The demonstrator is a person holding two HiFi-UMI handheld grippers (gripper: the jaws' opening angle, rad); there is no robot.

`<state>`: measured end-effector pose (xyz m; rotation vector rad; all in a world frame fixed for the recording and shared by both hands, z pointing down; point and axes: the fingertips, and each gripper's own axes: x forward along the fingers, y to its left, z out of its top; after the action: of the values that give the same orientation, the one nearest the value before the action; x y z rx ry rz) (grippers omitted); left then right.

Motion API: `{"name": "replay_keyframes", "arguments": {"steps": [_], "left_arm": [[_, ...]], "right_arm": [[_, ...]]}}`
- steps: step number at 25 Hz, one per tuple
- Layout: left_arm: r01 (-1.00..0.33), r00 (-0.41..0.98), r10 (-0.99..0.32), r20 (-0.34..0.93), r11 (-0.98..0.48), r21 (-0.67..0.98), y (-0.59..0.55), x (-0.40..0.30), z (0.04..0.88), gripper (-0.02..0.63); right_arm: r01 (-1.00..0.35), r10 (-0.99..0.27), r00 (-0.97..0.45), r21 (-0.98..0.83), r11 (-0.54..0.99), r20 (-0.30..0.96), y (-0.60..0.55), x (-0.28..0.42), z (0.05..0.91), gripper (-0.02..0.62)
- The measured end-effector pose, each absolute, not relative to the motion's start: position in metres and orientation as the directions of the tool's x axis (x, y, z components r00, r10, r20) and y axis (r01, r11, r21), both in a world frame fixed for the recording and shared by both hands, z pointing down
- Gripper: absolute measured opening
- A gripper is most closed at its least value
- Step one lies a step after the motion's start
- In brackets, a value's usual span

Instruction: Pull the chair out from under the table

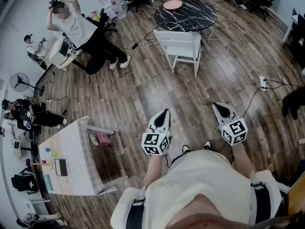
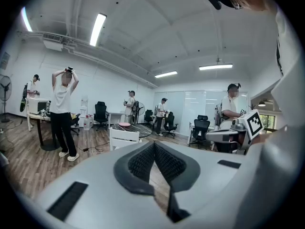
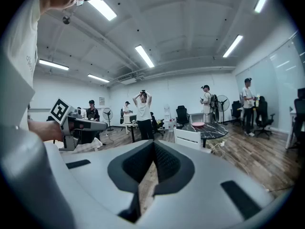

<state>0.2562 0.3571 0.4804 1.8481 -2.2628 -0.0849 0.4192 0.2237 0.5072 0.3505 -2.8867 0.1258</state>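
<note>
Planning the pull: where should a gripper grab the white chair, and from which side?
Take the chair by its backrest's top rail, coming from the near side, opposite the table. The back faces the person, and the rail looks like a thin, level bar with nothing in front of it, so jaws closing over it from above should probably hold.
</note>
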Motion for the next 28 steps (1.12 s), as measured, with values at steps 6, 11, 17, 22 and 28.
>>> {"name": "replay_keyframes", "arguments": {"steps": [6, 11, 17, 22, 28], "left_arm": [[-0.961, -0.19, -0.974, 0.125, 0.21, 0.178, 0.359, 0.242, 0.479, 0.018], [-0.964, -0.18, -0.974, 0.135, 0.202, 0.171, 0.368, 0.232, 0.49, 0.018], [-0.968, -0.149, -0.975, 0.168, 0.178, 0.175, 0.379, 0.216, 0.514, 0.018], [-0.968, -0.146, -0.98, 0.132, 0.169, 0.184, 0.381, 0.204, 0.516, 0.02], [-0.971, -0.105, -0.988, 0.111, 0.126, 0.203, 0.381, 0.206, 0.52, 0.184]], "right_arm": [[-0.249, -0.227, -0.943, -0.062, 0.966, 0.245, 0.227, 0.403, 0.508, 0.005], [-0.281, -0.255, -0.933, -0.072, 0.957, 0.253, 0.234, 0.397, 0.519, 0.006], [-0.338, -0.31, -0.918, -0.08, 0.938, 0.247, 0.241, 0.391, 0.526, 0.006], [-0.347, -0.322, -0.913, -0.061, 0.936, 0.251, 0.236, 0.394, 0.524, 0.008], [-0.32, -0.299, -0.916, -0.035, 0.947, 0.269, 0.245, 0.39, 0.532, 0.232]]}}
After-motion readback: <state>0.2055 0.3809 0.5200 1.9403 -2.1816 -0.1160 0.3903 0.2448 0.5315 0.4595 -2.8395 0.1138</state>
